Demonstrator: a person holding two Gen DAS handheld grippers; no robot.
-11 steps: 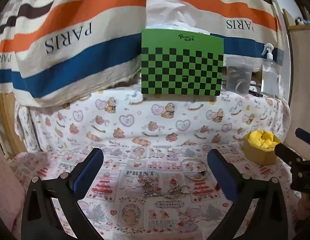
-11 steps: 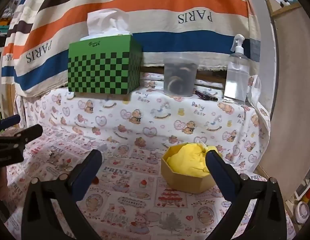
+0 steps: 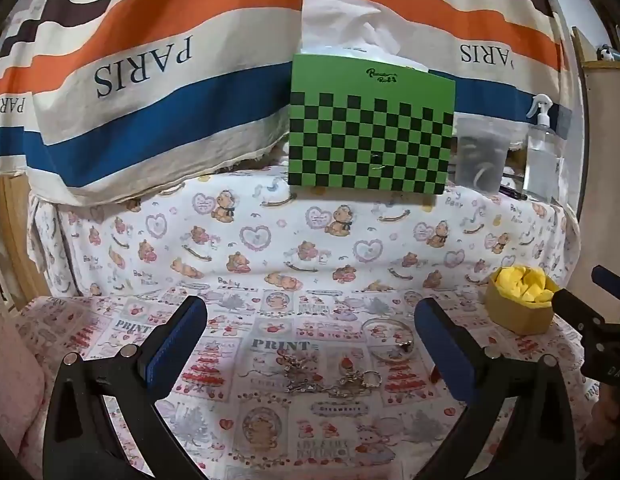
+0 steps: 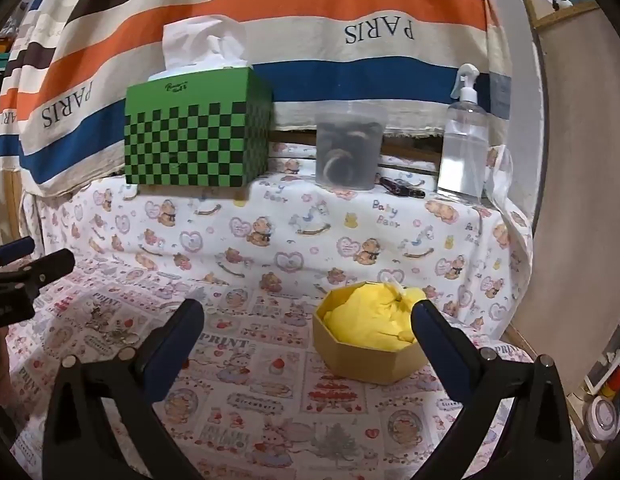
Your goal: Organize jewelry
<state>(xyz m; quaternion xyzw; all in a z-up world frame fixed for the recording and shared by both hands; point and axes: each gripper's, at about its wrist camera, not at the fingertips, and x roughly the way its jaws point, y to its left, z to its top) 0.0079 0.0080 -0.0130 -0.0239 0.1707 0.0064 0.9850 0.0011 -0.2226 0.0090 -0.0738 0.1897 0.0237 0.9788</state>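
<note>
A tangle of silver chains and charms [image 3: 330, 378] lies on the printed cloth between the open jaws of my left gripper [image 3: 310, 334]. A thin silver bangle [image 3: 388, 340] lies just right of it, near the right finger. A tan octagonal box [image 4: 366, 350] lined with yellow cloth sits between the open jaws of my right gripper [image 4: 308, 330], nearer its right finger; it also shows in the left wrist view [image 3: 518, 304]. The jewelry shows faintly in the right wrist view [image 4: 114, 330]. Both grippers are empty.
A green checkered tissue box [image 3: 370, 132], a clear plastic tub [image 4: 348, 148] and a spray bottle [image 4: 464, 140] stand on the raised shelf behind. A striped PARIS cloth [image 3: 150, 80] hangs at the back. A board [image 4: 578, 160] stands at the right.
Both grippers have barely shifted; nothing on the cloth has moved.
</note>
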